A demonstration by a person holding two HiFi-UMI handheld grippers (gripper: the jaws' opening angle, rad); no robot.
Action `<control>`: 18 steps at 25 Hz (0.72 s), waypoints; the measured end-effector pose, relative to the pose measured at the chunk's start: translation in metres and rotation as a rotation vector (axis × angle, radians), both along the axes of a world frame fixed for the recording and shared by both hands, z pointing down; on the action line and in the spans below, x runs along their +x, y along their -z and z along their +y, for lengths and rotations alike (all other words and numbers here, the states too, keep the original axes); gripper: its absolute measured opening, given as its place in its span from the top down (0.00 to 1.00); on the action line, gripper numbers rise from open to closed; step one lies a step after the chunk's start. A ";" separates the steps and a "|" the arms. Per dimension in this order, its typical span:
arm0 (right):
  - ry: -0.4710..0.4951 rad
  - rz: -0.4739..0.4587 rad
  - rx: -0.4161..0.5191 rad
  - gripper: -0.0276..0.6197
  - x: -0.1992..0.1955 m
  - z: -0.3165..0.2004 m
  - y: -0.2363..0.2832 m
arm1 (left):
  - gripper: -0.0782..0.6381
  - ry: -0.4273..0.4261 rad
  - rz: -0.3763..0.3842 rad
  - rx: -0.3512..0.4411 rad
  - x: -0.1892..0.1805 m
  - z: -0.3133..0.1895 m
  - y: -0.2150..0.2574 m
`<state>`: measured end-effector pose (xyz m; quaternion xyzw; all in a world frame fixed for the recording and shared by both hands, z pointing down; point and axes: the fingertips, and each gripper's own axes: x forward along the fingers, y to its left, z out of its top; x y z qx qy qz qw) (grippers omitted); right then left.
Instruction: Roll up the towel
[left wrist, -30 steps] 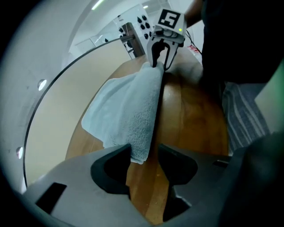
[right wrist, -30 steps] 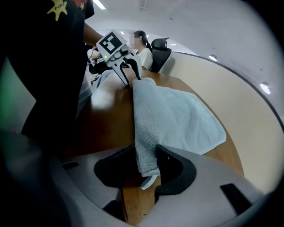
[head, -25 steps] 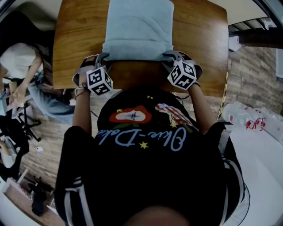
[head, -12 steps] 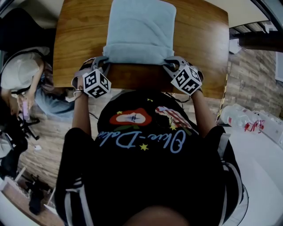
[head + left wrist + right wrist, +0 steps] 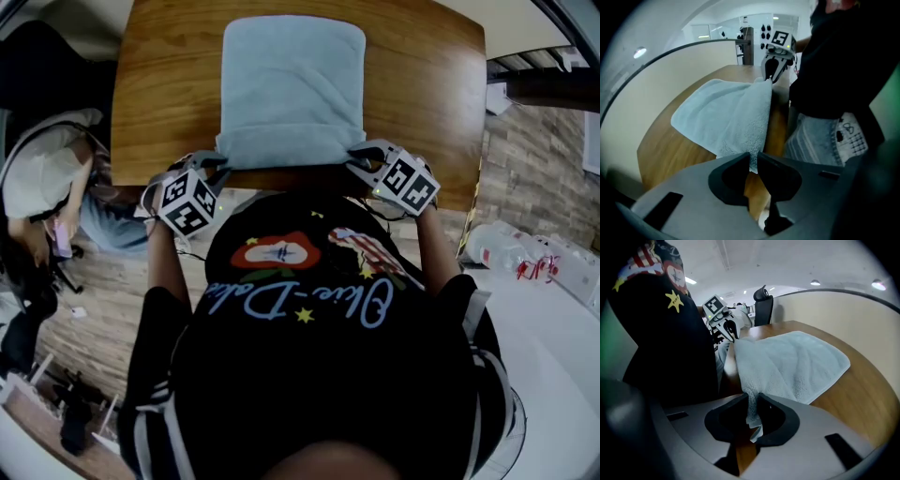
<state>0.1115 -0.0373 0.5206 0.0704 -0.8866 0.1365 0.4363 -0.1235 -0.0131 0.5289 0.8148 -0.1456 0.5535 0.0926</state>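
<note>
Fuzzy terry-cloth towel (image 5: 292,84), glossy wood table (image 5: 169,84).

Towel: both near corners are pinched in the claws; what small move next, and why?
Probably carry both corners forward over the towel to start the roll's first turn. The left claw and right claw, jaws just closed, each pinch a near corner; that edge is raised off the table, the rest lies flat.

Dim and vignetted overhead, fisheye-bent at the rims. Brighter in the gripper views, lit by ceiling lamps (image 5: 815,282); black corners, near foreground blurred.
</note>
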 end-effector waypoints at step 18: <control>-0.136 -0.093 0.034 0.89 -0.002 -0.074 0.032 | 0.84 0.105 0.076 0.014 -0.010 -0.069 0.025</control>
